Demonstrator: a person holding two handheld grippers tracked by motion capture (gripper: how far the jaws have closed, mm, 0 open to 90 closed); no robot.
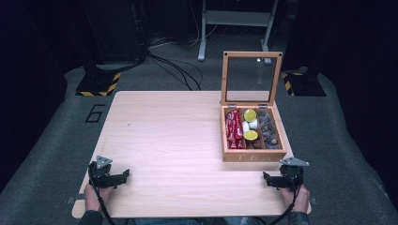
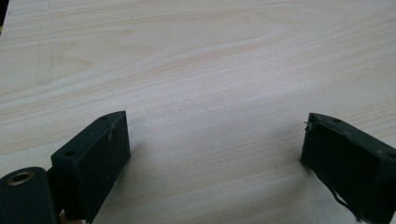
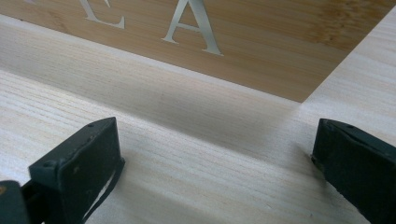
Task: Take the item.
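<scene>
A wooden tea box [image 1: 254,155] marked TEA stands on the right half of the table, its glass lid [image 1: 248,79] raised upright. Inside lie red packets [image 1: 233,130], yellow and white capsules [image 1: 250,125] and dark grey items [image 1: 269,128]. My left gripper [image 1: 126,175] rests near the front left corner of the table, held by a hand; in the left gripper view [image 2: 215,144] its jaws stand wide apart over bare wood. My right gripper [image 1: 265,178] sits just in front of the box, open; the right gripper view [image 3: 212,151] faces the box front [image 3: 233,37] with nothing between the jaws.
The light wooden table [image 1: 169,136] has free room across its left and middle. Beyond it lie grey floor, black cables [image 1: 180,70], a metal stand leg [image 1: 202,44] and yellow-black striped bases [image 1: 99,84].
</scene>
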